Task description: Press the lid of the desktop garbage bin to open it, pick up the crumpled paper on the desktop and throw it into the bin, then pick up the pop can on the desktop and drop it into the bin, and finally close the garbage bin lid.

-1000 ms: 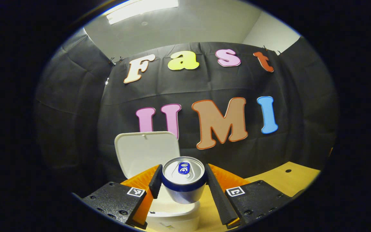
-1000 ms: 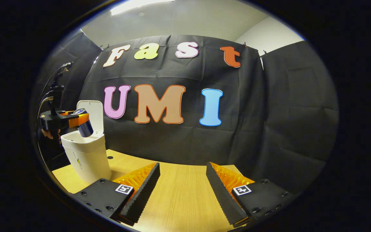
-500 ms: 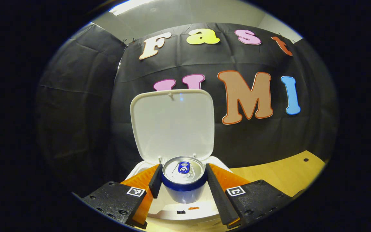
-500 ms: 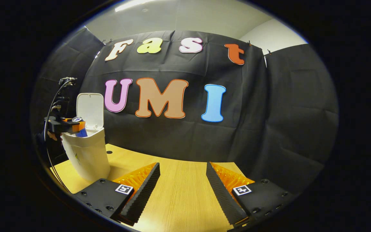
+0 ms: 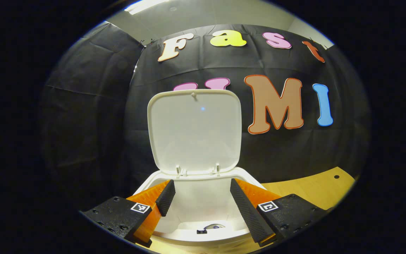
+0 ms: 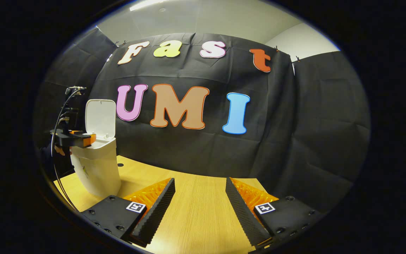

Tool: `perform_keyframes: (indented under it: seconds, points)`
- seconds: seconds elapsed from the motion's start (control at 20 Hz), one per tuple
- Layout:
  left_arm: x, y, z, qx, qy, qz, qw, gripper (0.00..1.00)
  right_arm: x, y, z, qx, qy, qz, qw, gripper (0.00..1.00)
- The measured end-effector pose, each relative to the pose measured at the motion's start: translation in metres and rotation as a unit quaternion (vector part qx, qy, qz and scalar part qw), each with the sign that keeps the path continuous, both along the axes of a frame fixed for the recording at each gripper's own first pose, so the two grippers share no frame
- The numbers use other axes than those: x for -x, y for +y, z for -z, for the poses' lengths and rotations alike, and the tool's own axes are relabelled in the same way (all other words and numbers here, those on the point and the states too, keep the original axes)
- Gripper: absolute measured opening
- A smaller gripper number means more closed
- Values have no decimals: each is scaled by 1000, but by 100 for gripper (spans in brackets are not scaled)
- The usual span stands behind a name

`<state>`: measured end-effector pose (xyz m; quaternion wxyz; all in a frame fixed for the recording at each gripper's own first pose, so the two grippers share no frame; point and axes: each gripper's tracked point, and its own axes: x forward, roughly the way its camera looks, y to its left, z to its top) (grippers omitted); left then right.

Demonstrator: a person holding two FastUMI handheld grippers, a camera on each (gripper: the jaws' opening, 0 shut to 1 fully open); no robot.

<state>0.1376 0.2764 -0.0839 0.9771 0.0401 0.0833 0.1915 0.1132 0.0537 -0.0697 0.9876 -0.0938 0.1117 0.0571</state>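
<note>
In the left gripper view a white garbage bin (image 5: 203, 176) stands right below me with its lid (image 5: 195, 129) swung up and back. My left gripper (image 5: 201, 192) hangs open over the bin's mouth with nothing between its fingers. Deep inside the bin the silver top of the pop can (image 5: 214, 226) peeks out. In the right gripper view the same bin (image 6: 97, 169) stands at the far left of the wooden table with the left gripper (image 6: 83, 138) over its rim. My right gripper (image 6: 199, 197) is open above the bare table.
The wooden table (image 6: 196, 215) runs from the bin to the right, with a small round hole (image 6: 120, 164) behind the bin. Cables (image 6: 63, 116) hang by the left gripper. Black cloth walls close off the back and sides.
The left gripper carried the pop can over the bin, then opened; the can dropped inside. The right gripper stayed nearly still.
</note>
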Motion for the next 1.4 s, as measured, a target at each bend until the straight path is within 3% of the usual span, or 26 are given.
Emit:
perform_keyframes:
  seconds: [0.35,0.7,0.75,0.95,1.35,1.4]
  points:
    - [-11,-19,-121,-29,-76,34,996,96,2,-2,-1,-7,-5,-3,1000,97]
    - [-59,-11,-195,-48,-114,57,991,96,4,-4,8,-19,5,4,1000,96]
    - [-67,-7,-198,-42,-111,58,991,96,5,-5,8,-18,4,5,1000,100]
    - [-100,18,-190,-6,-92,48,995,96,8,-12,9,-14,4,17,1000,97]
    - [-142,66,-124,5,7,11,1000,94,10,-15,15,-7,13,28,999,97]
    - [-141,66,-127,7,-1,11,1000,94,10,-14,15,-6,12,28,1000,97]
